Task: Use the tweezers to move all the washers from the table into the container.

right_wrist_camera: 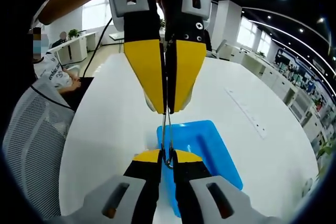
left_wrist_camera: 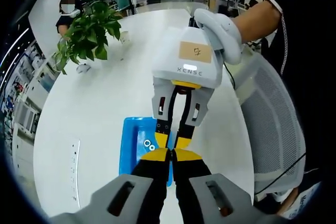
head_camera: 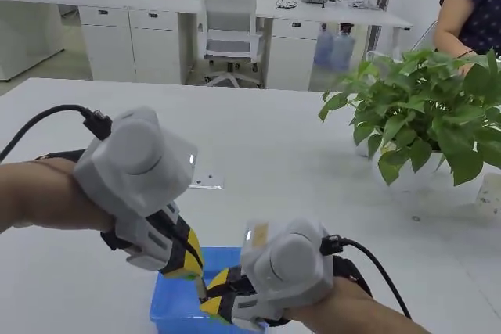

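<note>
Thin metal tweezers [right_wrist_camera: 166, 129] run between both grippers, which meet tip to tip above the blue container [head_camera: 175, 309]. My left gripper [head_camera: 188, 267] comes down from the upper left, jaws shut on one end of the tweezers. My right gripper [head_camera: 213, 292] faces it from below, shut on the other end. In the right gripper view my own yellow tips [right_wrist_camera: 167, 157] pinch the tweezers under the left gripper [right_wrist_camera: 167, 109]. In the left gripper view two small washers [left_wrist_camera: 148, 144] lie in the container [left_wrist_camera: 132, 153], just left of the left gripper [left_wrist_camera: 170, 155] and the right gripper [left_wrist_camera: 169, 141].
A potted green plant [head_camera: 423, 115] stands on the white table [head_camera: 274, 154] to the right. A flat strip [head_camera: 205, 183] lies ahead of the grippers. An office chair [head_camera: 231, 33] and desks stand beyond the far edge. A person [head_camera: 470, 13] is at the upper right.
</note>
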### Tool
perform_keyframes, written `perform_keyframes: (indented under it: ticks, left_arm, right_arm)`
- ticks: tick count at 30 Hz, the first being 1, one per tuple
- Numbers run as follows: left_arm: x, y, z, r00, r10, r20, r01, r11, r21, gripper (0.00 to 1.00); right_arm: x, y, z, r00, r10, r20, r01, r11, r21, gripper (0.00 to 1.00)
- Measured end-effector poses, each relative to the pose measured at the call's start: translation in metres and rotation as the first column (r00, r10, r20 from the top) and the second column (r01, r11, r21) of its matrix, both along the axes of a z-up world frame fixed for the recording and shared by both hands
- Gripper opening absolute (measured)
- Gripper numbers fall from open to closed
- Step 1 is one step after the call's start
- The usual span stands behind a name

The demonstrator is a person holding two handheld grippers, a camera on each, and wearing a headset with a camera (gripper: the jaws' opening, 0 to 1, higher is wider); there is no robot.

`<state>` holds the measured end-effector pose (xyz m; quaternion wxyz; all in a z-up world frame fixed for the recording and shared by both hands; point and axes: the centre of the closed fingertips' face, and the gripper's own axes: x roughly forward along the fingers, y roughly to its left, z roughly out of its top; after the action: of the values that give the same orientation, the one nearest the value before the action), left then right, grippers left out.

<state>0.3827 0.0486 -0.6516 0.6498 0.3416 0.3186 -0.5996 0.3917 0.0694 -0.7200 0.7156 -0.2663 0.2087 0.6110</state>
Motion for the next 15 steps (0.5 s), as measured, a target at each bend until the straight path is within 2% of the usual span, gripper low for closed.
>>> perform_keyframes:
  ticks: [5, 15]
  left_arm:
    - [0.009, 0.0, -0.003, 1.0, 0.005, 0.01, -0.005, 1.0, -0.002, 0.06]
    - [0.026, 0.002, -0.017, 1.0, 0.018, 0.007, -0.018, 1.0, 0.004, 0.06]
  right_arm:
    - [0.009, 0.0, -0.003, 1.0, -0.001, 0.005, 0.001, 1.0, -0.006, 0.1]
    - [0.025, 0.0, -0.016, 1.0, -0.001, -0.002, 0.001, 1.0, -0.01, 0.1]
